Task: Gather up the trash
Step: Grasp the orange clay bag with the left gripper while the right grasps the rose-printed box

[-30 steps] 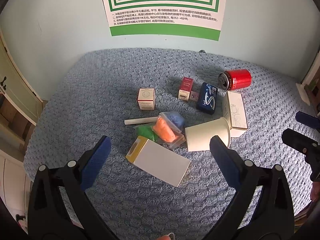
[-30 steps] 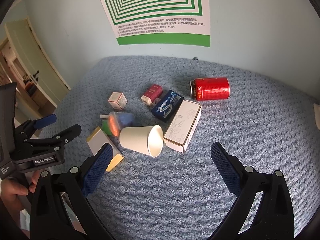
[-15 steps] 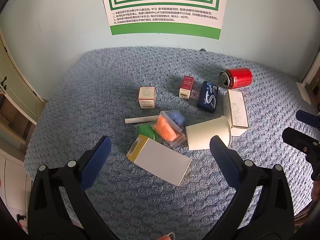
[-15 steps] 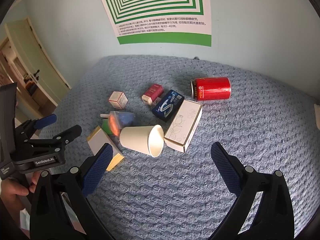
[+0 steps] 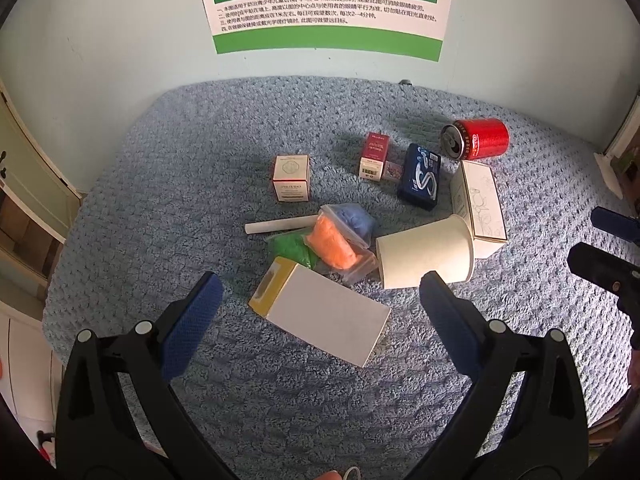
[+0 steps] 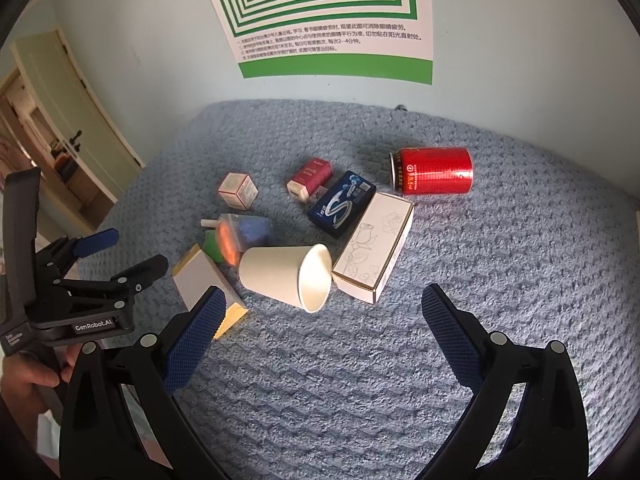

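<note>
Trash lies in a heap on a blue knitted cloth (image 5: 168, 184). A white box with a yellow end (image 5: 320, 316) lies nearest, and my left gripper (image 5: 316, 304) hangs open just above it, holding nothing. Beside the box lie a tipped paper cup (image 5: 424, 254), a clear bag of orange, blue and green lumps (image 5: 334, 238), a red can (image 5: 478, 138) and a dark blue pack (image 5: 420, 176). In the right wrist view my right gripper (image 6: 320, 316) is open and empty, short of the paper cup (image 6: 286, 276) and a rose-printed box (image 6: 376, 246).
A small white cube box (image 5: 292, 178), a red carton (image 5: 374, 156) and a white stick (image 5: 280, 226) lie further back. The wall with a green poster (image 5: 324, 4) rises behind. A door (image 6: 60, 120) stands at the left. A hand (image 6: 28, 380) holds the left gripper.
Both grippers have crept slightly forward toward the heap; each stays open. Nothing in the heap has moved.
</note>
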Demonstrator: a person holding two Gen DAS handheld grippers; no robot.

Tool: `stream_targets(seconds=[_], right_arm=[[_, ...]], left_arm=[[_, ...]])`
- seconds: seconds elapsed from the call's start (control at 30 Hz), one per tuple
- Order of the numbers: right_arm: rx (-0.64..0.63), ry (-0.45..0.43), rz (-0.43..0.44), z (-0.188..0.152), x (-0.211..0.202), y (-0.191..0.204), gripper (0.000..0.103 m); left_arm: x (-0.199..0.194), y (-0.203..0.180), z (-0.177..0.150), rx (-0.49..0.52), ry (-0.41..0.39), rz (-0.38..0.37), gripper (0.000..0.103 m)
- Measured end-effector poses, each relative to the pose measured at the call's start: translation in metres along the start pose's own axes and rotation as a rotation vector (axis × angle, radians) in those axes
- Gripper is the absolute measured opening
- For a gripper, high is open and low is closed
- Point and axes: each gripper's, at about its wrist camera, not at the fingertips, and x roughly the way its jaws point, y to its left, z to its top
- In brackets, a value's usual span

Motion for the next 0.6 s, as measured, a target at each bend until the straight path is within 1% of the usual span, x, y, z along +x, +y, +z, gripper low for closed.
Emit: stream_targets(seconds=[0.27, 0.43, 0.6], right_arm=[[0.062, 0.032, 0.015, 0.005, 0.020, -0.022, 0.097], [0.090, 0.060, 0.008, 0.012, 0.038, -0.037, 0.096], [0.096, 0.095, 0.040, 0.024, 0.059, -0.047, 0.096]], left_arm=[[0.022, -0.008, 0.001, 0.040, 0.037, -0.030, 0.096], [0.036, -0.018, 0.007, 0.076, 0.052, -0.074, 0.096], [0.052, -0.038, 0.016, 0.123, 0.075, -0.115, 0.096]])
